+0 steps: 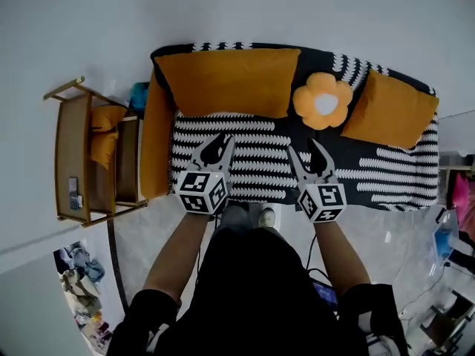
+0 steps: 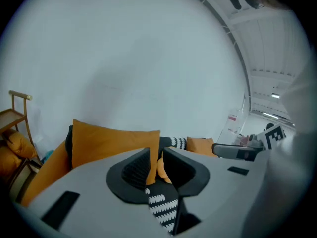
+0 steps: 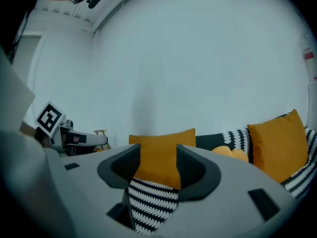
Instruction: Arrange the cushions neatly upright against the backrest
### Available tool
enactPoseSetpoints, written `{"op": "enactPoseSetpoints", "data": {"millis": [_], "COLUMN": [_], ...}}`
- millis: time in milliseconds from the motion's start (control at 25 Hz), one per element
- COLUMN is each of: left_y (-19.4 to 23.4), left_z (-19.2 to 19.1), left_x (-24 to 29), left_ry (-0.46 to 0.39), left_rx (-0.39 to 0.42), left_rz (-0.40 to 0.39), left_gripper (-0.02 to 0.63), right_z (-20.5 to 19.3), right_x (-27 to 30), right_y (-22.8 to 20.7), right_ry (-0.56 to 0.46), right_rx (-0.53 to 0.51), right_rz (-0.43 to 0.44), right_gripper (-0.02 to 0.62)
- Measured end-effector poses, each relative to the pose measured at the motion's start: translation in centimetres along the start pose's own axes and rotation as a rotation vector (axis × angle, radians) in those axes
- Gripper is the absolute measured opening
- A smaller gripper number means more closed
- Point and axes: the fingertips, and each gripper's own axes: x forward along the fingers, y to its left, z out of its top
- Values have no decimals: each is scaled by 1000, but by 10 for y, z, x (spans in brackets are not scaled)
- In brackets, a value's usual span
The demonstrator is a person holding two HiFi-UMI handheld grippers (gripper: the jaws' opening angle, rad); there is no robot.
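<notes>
A sofa under a black-and-white patterned cover [image 1: 252, 170] holds several cushions. A wide orange cushion [image 1: 226, 80] [image 2: 114, 143] [image 3: 161, 155] stands upright against the backrest. Another orange cushion [image 1: 156, 136] stands along the left armrest. A flower-shaped cushion [image 1: 323, 101] [image 3: 230, 153] leans at the backrest, and a tilted orange cushion [image 1: 390, 110] [image 3: 280, 143] leans at the right end. My left gripper [image 1: 217, 145] [image 2: 155, 155] hovers over the seat's front, jaws a narrow gap apart and holding nothing. My right gripper [image 1: 318, 154] [image 3: 158, 157] hovers beside it, open and empty. Neither touches a cushion.
A wooden side shelf [image 1: 74, 154] stands left of the sofa with a small orange cushion [image 1: 104, 136] on it. The person's feet [image 1: 249, 217] are on the floor at the sofa's front edge. Clutter [image 1: 453, 206] lies at the far right. A plain wall backs the sofa.
</notes>
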Motion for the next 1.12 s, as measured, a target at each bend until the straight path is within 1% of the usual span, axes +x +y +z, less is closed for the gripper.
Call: {"op": "enactPoseSetpoints", "data": {"millis": [80, 200, 320, 400, 520, 680, 760, 920, 1000, 1120], "left_y": [-35, -81, -115, -129, -138, -141, -141, -139, -135, -125], "left_z": [9, 17, 22, 25, 36, 53, 59, 68, 70, 70], "left_x": [-19, -50, -76, -91, -110, -139, -153, -170, -175, -179], "left_ry": [-39, -95, -135, -153, -182, -230, -243, -268, -272, -267], "left_rx": [43, 90, 127, 138, 147, 160, 170, 178, 197, 213], "left_rz": [-22, -45, -61, -67, -66, -70, -74, -81, -84, -91], "left_gripper": [86, 68, 63, 63, 59, 49, 49, 48, 48, 48], "right_z": [13, 30, 46, 54, 69, 88, 94, 104, 105, 105], "right_x": [-37, -86, -125, -148, -170, -195, -207, -220, -221, -214], "right_y": [-4, -10, -9, -7, 1, 16, 24, 36, 43, 51], "right_ry": [-52, -124, -186, -215, -253, -298, -311, -316, -320, -325], "right_rx": [-1, 18, 42, 53, 48, -2, -38, -125, -127, -96], "right_rz": [6, 4, 12, 19, 36, 46, 59, 85, 88, 86], "right_gripper": [239, 212, 193, 181, 149, 101, 81, 63, 52, 41]}}
